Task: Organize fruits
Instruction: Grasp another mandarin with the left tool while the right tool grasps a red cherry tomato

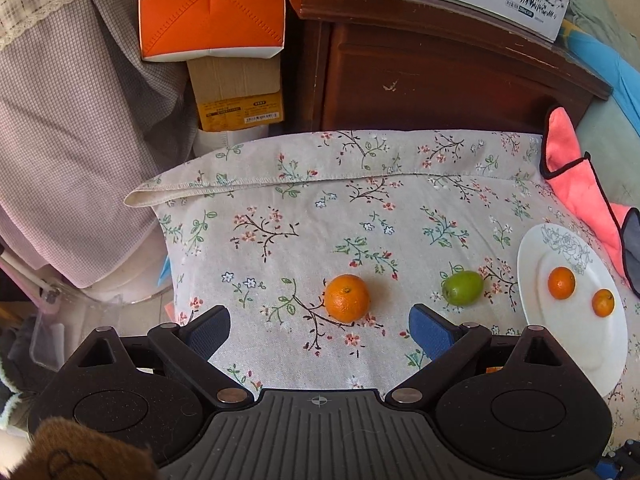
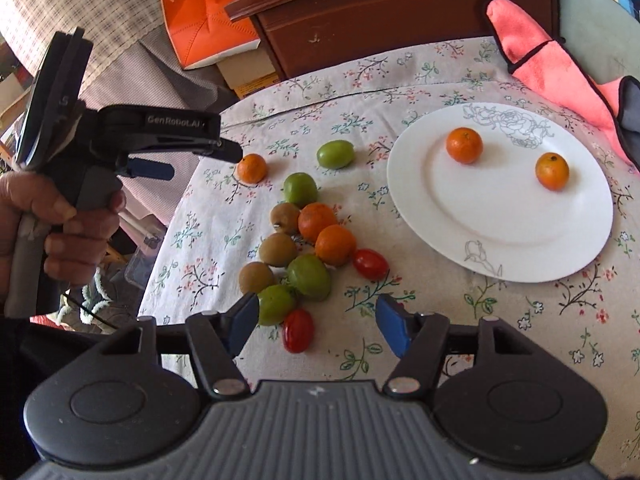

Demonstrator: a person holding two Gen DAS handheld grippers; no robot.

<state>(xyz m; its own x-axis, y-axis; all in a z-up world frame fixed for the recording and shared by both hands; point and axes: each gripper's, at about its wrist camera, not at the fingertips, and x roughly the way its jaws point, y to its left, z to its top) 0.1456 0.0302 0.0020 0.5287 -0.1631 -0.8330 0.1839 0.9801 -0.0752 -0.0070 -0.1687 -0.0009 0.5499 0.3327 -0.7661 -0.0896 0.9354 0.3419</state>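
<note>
A lived-in home: floral tablecloth (image 1: 360, 216), dark wooden cabinet (image 1: 432, 80), stacked cardboard boxes (image 1: 236, 92).

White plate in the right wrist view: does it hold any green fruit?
No, the white plate holds only two small oranges; the green fruits lie on the floral cloth.

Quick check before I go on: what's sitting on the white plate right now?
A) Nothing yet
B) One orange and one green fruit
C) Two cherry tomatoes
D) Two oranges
D: the white plate holds only two oranges, lying apart from each other; the green fruits and cherry tomatoes are all off it, on the floral cloth.
</note>
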